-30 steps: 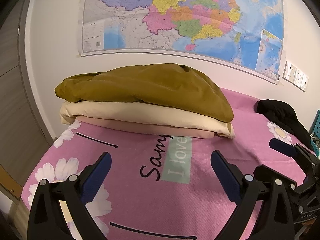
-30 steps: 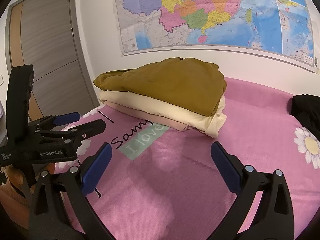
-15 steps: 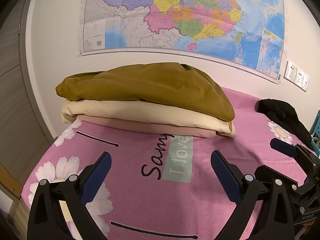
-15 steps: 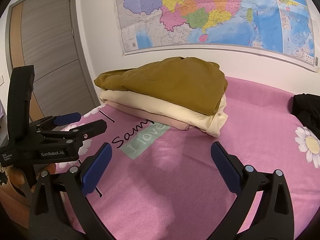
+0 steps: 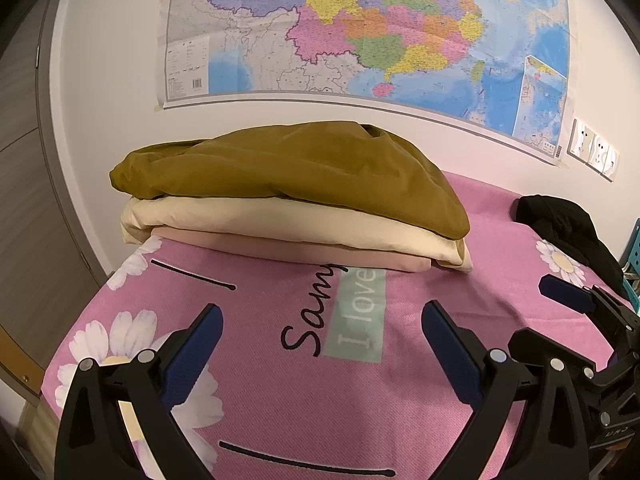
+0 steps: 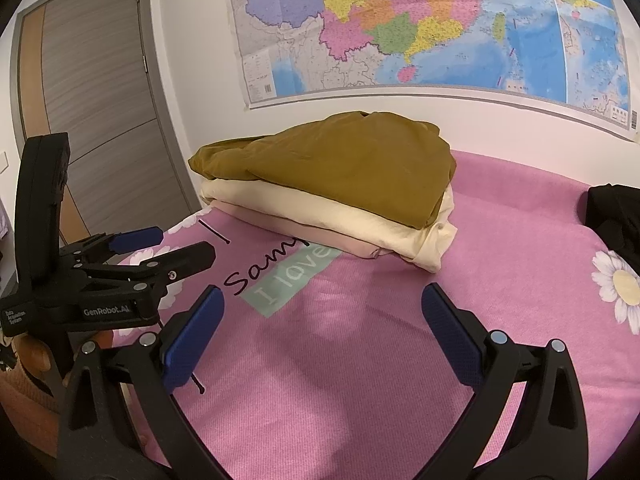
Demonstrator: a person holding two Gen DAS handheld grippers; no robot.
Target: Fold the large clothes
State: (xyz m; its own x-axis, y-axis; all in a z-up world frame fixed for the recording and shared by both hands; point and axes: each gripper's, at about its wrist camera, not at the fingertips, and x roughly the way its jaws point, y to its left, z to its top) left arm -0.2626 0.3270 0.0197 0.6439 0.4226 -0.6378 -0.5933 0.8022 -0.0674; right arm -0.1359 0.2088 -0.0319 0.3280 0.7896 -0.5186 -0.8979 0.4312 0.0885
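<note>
A stack of folded clothes rests at the far side of the pink bed: an olive-brown garment (image 5: 304, 168) (image 6: 352, 164) on top, a cream one (image 5: 288, 220) (image 6: 352, 220) under it, a pale pink one (image 5: 304, 250) at the bottom. A black garment (image 5: 560, 224) (image 6: 616, 216) lies crumpled at the right. My left gripper (image 5: 322, 320) is open above the pink cover, short of the stack, holding nothing. My right gripper (image 6: 322, 304) is open too, empty, nearer the bed's middle. The left gripper (image 6: 160, 248) shows at the left of the right wrist view.
The pink bed cover (image 5: 360, 400) with daisies and printed lettering spreads below both grippers. A wall map (image 5: 360, 28) hangs behind the stack. A grey door (image 6: 92, 100) stands to the left. Wall sockets (image 5: 594, 154) sit at the right.
Both views have shifted only slightly; the stack sits a touch lower and nearer in frame. Both grippers stay open and empty.
</note>
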